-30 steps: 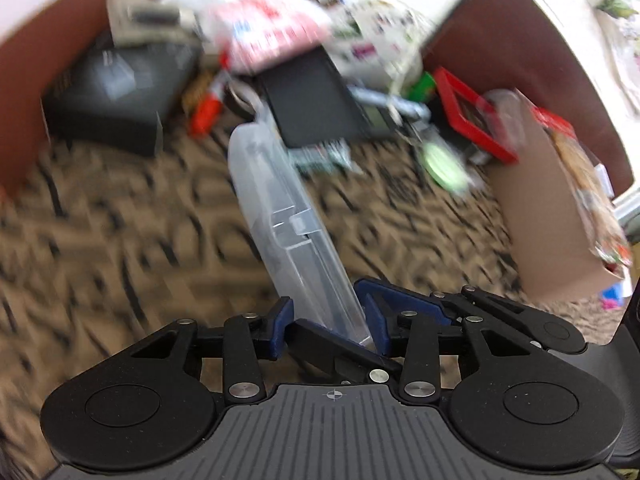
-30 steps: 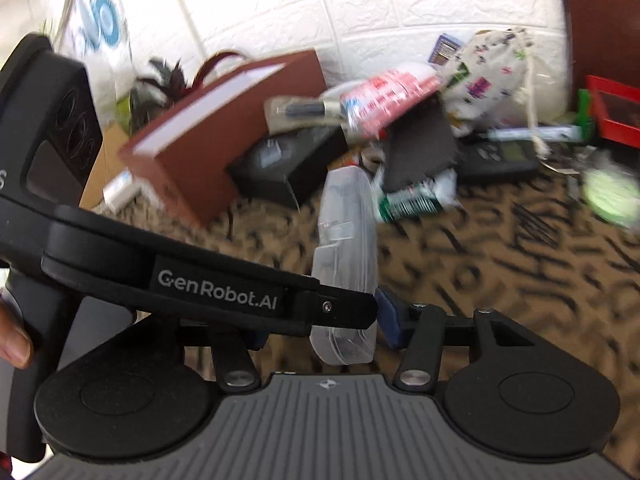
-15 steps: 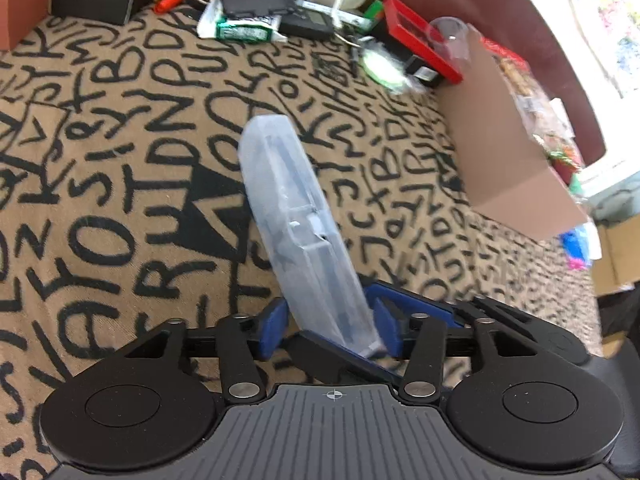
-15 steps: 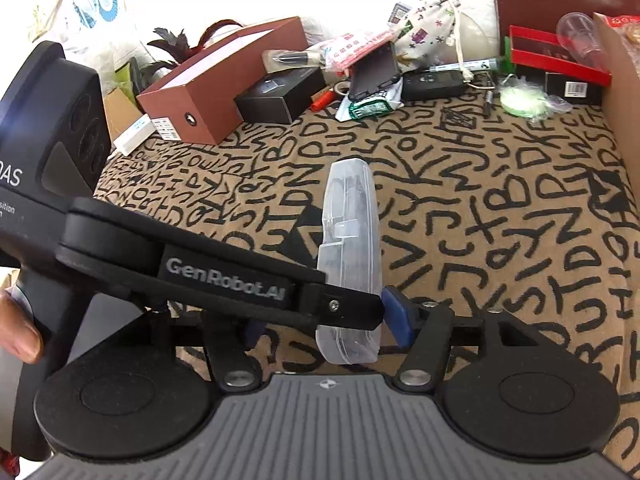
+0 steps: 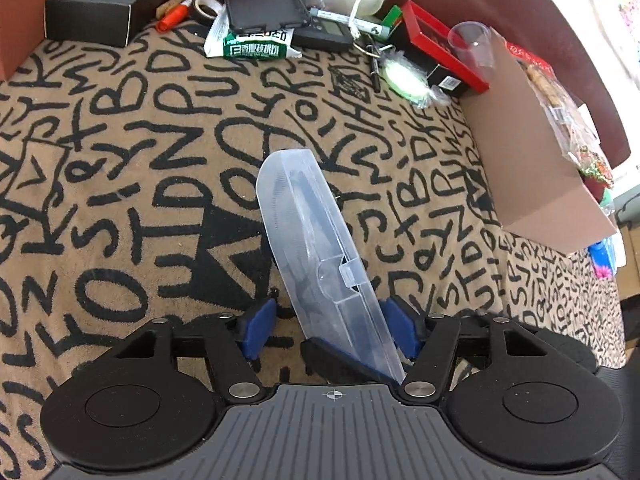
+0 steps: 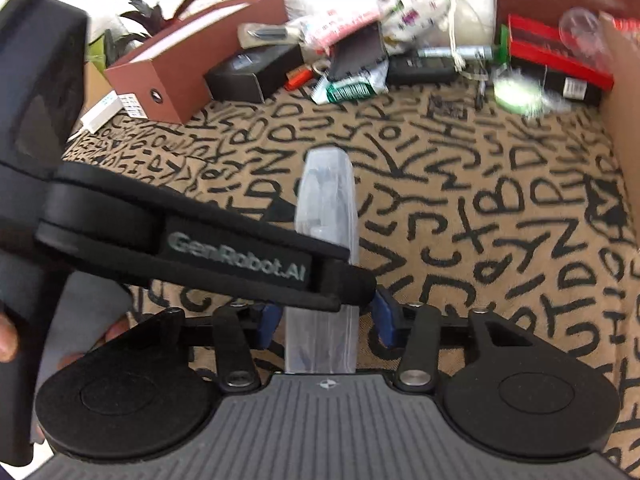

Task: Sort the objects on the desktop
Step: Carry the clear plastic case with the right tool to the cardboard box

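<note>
Tongs, left [image 5: 330, 320]: mid-wide, just opened further; clear plastic case [image 5: 316, 264] between pads, untouched on left side. Tongs, right [image 6: 326, 322]: narrower, just closing around same case, small gaps visible. Marking on left finger: "GenRobot.AI". Case: translucent, long, rounded far end, snap latch, dark contents; tilted over lettered cloth [image 5: 120, 160], mid-table.

left gripper [image 5: 330, 326]: jaws have just been opening, blue pads now clear of the clear plastic case [image 5: 316, 256] between them. right gripper [image 6: 326, 322]: jaws have just been closing around the same case. clutter pile [image 5: 256, 20]: farther off than a second ago.
</note>
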A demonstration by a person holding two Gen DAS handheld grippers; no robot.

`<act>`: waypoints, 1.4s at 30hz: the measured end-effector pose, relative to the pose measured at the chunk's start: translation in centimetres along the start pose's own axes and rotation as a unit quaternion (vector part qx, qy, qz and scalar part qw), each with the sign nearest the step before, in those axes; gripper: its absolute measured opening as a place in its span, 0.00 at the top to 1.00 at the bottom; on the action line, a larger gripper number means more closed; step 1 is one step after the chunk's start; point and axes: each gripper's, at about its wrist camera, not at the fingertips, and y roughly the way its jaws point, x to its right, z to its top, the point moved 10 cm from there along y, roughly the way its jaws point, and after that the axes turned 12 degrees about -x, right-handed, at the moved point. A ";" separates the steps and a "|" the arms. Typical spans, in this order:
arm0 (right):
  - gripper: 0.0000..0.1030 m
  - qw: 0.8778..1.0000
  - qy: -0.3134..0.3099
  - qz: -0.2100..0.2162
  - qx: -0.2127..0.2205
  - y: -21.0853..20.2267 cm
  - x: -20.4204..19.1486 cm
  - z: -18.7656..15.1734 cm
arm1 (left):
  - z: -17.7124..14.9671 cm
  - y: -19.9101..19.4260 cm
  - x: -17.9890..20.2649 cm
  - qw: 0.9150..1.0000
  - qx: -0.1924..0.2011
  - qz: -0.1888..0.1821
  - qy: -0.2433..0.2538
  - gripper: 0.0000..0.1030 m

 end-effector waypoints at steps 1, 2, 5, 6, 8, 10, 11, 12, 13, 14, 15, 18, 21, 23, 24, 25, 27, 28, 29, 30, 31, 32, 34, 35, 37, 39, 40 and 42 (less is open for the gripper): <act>0.59 1.000 0.010 0.013 -0.001 0.1 0.1 -0.1 | 0.0 -0.1 0.2 1.000 0.000 0.005 0.006 0.34; 0.59 1.000 0.017 0.021 0.002 0.0 0.2 -0.2 | -0.1 -0.1 0.5 1.000 0.000 0.004 0.009 0.39; 0.60 1.000 0.015 0.010 0.011 -0.9 0.4 -0.8 | -0.4 -0.3 1.5 1.000 0.001 0.001 0.007 0.43; 0.60 1.000 0.017 0.008 0.016 -1.4 0.6 -1.0 | -0.5 -0.5 2.1 1.000 0.004 0.001 0.012 0.43; 0.60 0.999 0.023 0.007 0.031 -2.8 1.3 -1.2 | -0.6 -1.1 3.7 0.999 0.016 0.003 0.029 0.43; 0.60 0.998 0.027 -0.002 0.052 -4.6 2.0 -1.1 | -0.4 -1.8 5.7 0.999 0.029 -0.001 0.044 0.43; 0.60 0.997 0.030 -0.007 0.064 -5.7 2.5 -1.0 | -0.1 -2.2 6.8 0.998 0.034 -0.004 0.051 0.43; 0.60 0.996 0.032 -0.012 0.077 -6.8 3.1 -0.9 | 0.1 -2.6 7.9 0.997 0.041 -0.008 0.059 0.43; 0.60 0.995 0.035 -0.019 0.091 -8.0 3.8 -0.7 | 0.4 -2.9 9.2 0.996 0.048 -0.012 0.068 0.43; 0.60 0.993 0.039 -0.025 0.105 -9.2 4.4 -0.5 | 0.7 -3.3 10.6 0.995 0.055 -0.016 0.079 0.43; 0.60 0.991 0.043 -0.033 0.119 -10.5 5.2 -0.3 | 1.1 -3.5 12.1 0.994 0.063 -0.020 0.090 0.43; 0.60 0.984 0.052 -0.060 0.161 -14.4 7.7 0.3 | 2.2 -4.2 16.6 0.989 0.083 -0.035 0.118 0.40; 0.60 0.974 0.060 -0.092 0.197 -18.0 10.4 0.8 | 3.6 -4.6 21.7 0.983 0.098 -0.050 0.147 0.39; 0.60 0.968 0.068 -0.111 0.216 -20.2 12.5 0.9 | 4.4 -4.6 25.0 0.979 0.105 -0.058 0.166 0.38; 0.60 0.965 0.073 -0.119 0.224 -21.1 13.6 1.0 | 4.7 -4.6 26.6 0.977 0.107 -0.063 0.174 0.38; 0.60 0.962 0.078 -0.127 0.230 -22.0 14.8 1.0 | 5.1 -4.3 28.2 0.975 0.108 -0.067 0.182 0.38; 0.60 0.956 0.088 -0.146 0.239 -23.6 17.1 1.1 | 5.9 -3.7 31.1 0.972 0.109 -0.076 0.192 0.38; 0.60 0.953 0.093 -0.156 0.242 -24.2 18.1 1.3 | 6.5 -3.3 32.5 0.971 0.109 -0.081 0.195 0.38; 0.60 0.951 0.098 -0.164 0.244 -24.7 19.3 1.4 | 7.0 -2.9 33.9 0.970 0.108 -0.086 0.199 0.39; 0.60 0.949 0.103 -0.172 0.244 -25.1 20.5 1.6 | 7.5 -2.4 35.2 0.969 0.107 -0.089 0.202 0.40; 0.60 0.947 0.106 -0.180 0.243 -25.4 21.6 1.8 | 8.1 -1.7 36.3 0.969 0.106 -0.093 0.204 0.40; 0.60 0.946 0.107 -0.188 0.241 -25.6 22.8 2.0 | 8.6 -1.1 37.1 0.969 0.104 -0.095 0.204 0.41; 0.60 0.946 0.112 -0.194 0.234 -25.8 25.0 2.4 | 9.6 0.2 38.7 0.969 0.098 -0.099 0.205 0.41; 0.60 0.947 0.115 -0.194 0.229 -25.7 26.0 2.7 | 10.1 0.9 39.2 0.969 0.095 -0.101 0.204 0.41; 0.60 0.949 0.117 -0.195 0.219 -25.2 27.9 3.2 | 11.1 2.4 39.8 0.971 0.087 -0.103 0.199 0.41; 0.60 0.951 0.118 -0.193 0.212 -24.6 29.4 3.7 | 12.2 3.9 39.9 0.973 0.080 -0.106 0.186 0.41; 0.60 0.952 0.116 -0.192 0.208 -24.3 30.1 3.9 | 12.6 4.4 39.9 0.974 0.078 -0.108 0.182 0.41; 0.60 0.954 0.109 -0.191 0.204 -23.8 31.0 4.4 | 13.6 5.4 40.0 0.976 0.077 -0.108 0.175 0.41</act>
